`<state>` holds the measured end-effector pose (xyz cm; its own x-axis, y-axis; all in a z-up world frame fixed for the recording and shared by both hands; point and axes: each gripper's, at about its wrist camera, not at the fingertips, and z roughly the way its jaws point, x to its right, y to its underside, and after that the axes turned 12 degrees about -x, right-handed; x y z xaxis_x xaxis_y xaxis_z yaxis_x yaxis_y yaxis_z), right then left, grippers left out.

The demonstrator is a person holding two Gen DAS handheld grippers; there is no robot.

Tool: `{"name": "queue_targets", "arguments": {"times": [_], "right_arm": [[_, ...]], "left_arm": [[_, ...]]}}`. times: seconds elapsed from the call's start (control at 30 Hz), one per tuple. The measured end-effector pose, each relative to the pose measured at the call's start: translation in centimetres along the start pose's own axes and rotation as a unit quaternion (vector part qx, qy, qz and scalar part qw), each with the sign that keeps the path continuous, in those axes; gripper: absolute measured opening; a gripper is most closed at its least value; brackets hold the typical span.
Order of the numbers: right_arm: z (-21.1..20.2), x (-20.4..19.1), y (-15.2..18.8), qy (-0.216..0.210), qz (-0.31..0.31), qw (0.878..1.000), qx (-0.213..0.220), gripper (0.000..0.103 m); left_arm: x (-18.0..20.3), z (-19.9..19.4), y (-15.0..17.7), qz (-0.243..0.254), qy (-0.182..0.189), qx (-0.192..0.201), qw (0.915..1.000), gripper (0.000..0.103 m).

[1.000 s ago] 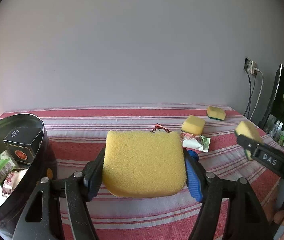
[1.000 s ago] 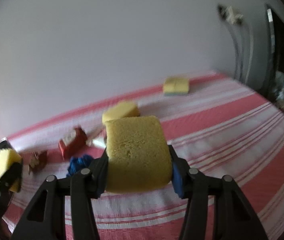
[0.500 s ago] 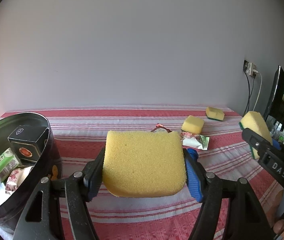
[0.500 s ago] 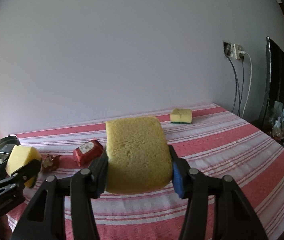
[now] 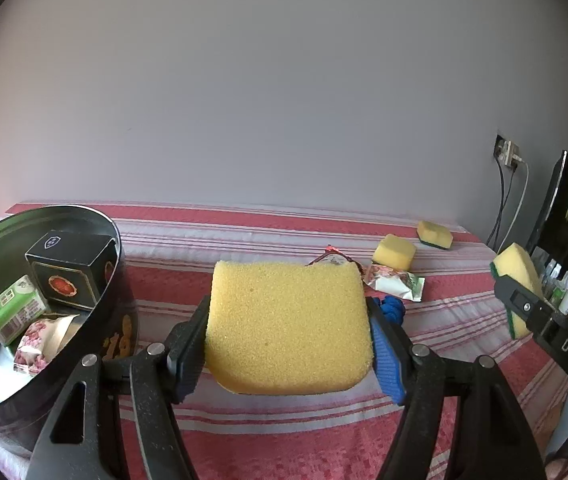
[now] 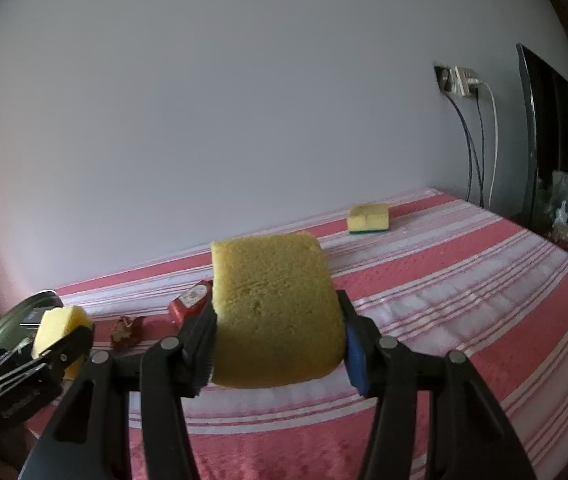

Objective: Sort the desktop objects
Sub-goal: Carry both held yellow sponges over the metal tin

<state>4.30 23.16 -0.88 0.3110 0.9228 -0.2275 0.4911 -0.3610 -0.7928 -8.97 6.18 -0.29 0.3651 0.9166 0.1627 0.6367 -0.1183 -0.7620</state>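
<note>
In the left wrist view my left gripper point(image 5: 288, 344) is shut on a wide yellow sponge point(image 5: 284, 300), held above the striped red tablecloth point(image 5: 244, 424). In the right wrist view my right gripper point(image 6: 277, 334) is shut on a second yellow sponge point(image 6: 272, 288). That sponge has a green backing, seen at the right of the left wrist view point(image 5: 518, 276). A round metal tin point(image 5: 118, 256) stands at the left with a black box point(image 5: 70, 274) and packets inside. A plain yellow sponge point(image 5: 394, 252) and a yellow-green sponge point(image 5: 435, 234) lie at the far right.
A green-white packet point(image 5: 396, 284), a blue object point(image 5: 394, 308) and a red wrapper point(image 5: 334, 258) lie behind the left sponge. A red packet point(image 6: 190, 304) and a crumpled wrapper point(image 6: 128, 330) show in the right wrist view. A monitor point(image 6: 552, 132) and cables point(image 6: 474, 152) stand beyond the table's right edge.
The right gripper has swung round with its sponge, and its view has steadied from a blur. The loose plain sponge is now hidden behind the held one. The left gripper has kept nearly still.
</note>
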Motion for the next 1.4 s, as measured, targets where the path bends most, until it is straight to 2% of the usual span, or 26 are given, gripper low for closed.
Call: {"name": "queue_targets", "arguments": {"times": [0.23, 0.5, 0.93, 1.1, 1.2, 1.4], "right_arm": [[-0.6, -2.3, 1.0, -0.013, -0.018, 1.000, -0.003, 0.054], [-0.3, -5.5, 2.0, -0.044, -0.034, 0.998, -0.019, 0.054], [0.7, -13.0, 3.2, -0.102, -0.085, 0.990, -0.042, 0.054], [0.6, -16.7, 3.2, -0.129, -0.115, 0.984, -0.043, 0.054], [0.6, -19.4, 3.2, -0.147, -0.134, 0.979, -0.041, 0.054], [1.1, -24.0, 3.2, -0.172, -0.167, 0.970, -0.041, 0.054]], "left_arm": [[-1.3, -0.7, 0.4, -0.016, -0.004, 0.001, 0.9999, 0.072], [-2.4, -2.9, 1.4, -0.012, -0.016, 0.024, 0.9995, 0.072], [-7.4, -7.7, 2.5, -0.036, -0.062, 0.064, 0.9954, 0.072], [-11.0, -9.0, 2.3, -0.071, -0.091, 0.068, 0.9910, 0.072], [-13.1, -9.8, 2.2, -0.092, -0.122, 0.071, 0.9858, 0.072], [-16.8, -10.5, 2.1, -0.139, -0.152, 0.068, 0.9763, 0.072]]}}
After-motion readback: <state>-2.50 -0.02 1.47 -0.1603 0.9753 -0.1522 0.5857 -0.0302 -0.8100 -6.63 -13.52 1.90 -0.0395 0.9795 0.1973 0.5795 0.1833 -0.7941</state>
